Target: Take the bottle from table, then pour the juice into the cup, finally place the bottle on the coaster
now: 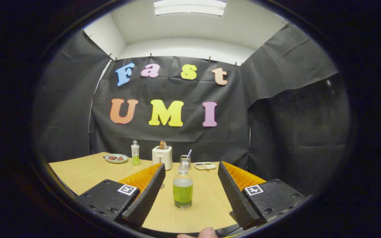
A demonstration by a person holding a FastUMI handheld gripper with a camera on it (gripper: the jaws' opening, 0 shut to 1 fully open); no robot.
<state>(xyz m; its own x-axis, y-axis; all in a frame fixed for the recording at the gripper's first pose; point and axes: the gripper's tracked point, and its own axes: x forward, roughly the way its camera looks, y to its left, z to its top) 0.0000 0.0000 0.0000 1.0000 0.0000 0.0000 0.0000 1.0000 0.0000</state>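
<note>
Nearest, a fingertip (pixel 207 233) of the holding hand at the base of the tool (pixel 190 172); tool spread wide, fingers (pixel 147 195) apart and pressing on nothing. Standing upright between the fingers, touching neither: the bottle (pixel 183 187), clear, capped, roughly half full of green juice, resting on the pale wooden surface (pixel 207 205). Judged from that: not yet grasped, so the first step not done; closing on the bottle, lifting, pouring and setting down all left to do. Just beside the left finger, a small round base (pixel 161 186) mostly hidden behind it; perhaps the cup or the coaster, cannot tell which. Beyond the bottle, toward the far edge of the surface: a wire holder (pixel 185 161) with a straw-like stick, directly behind the bottle cap; a white toaster (pixel 162 157) with something brown in its slot, left of that; a second bottle (pixel 135 153) with green liquid further left; a plate (pixel 116 158) with dark pieces at the far left; a small divided tray (pixel 205 165) to the right of the holder. No cup or coaster clearly identifiable. Behind everything, the black cloth wall (pixel 276 138).
</note>
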